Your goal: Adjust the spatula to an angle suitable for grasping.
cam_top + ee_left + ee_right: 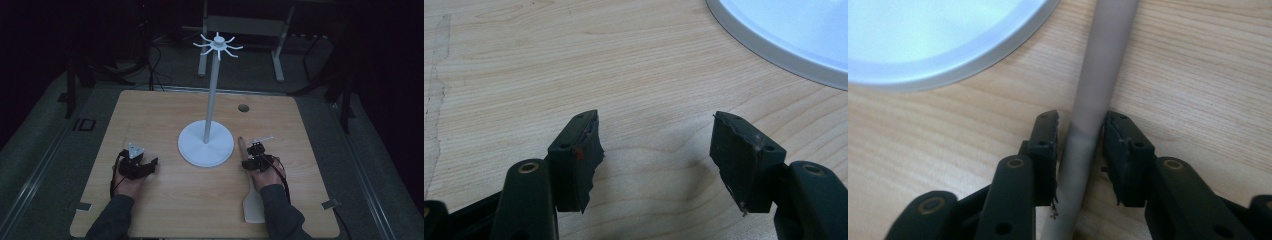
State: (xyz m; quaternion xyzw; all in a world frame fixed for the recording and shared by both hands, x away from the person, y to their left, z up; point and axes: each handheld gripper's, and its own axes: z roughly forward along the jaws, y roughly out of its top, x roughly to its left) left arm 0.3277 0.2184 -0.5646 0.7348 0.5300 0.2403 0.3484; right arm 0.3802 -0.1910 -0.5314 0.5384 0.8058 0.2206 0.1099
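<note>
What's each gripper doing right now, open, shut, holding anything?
Left gripper: open, nothing between its jaws, over bare table.
Right gripper: closed around the spatula handle.

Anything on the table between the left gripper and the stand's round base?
No: bare wood between the left gripper and the base in the left gripper view.

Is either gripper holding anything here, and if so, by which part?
The right gripper is closed around the handle of the wooden spatula, partway along it; the blade lies flat on the table. The left gripper is open and empty.
</note>
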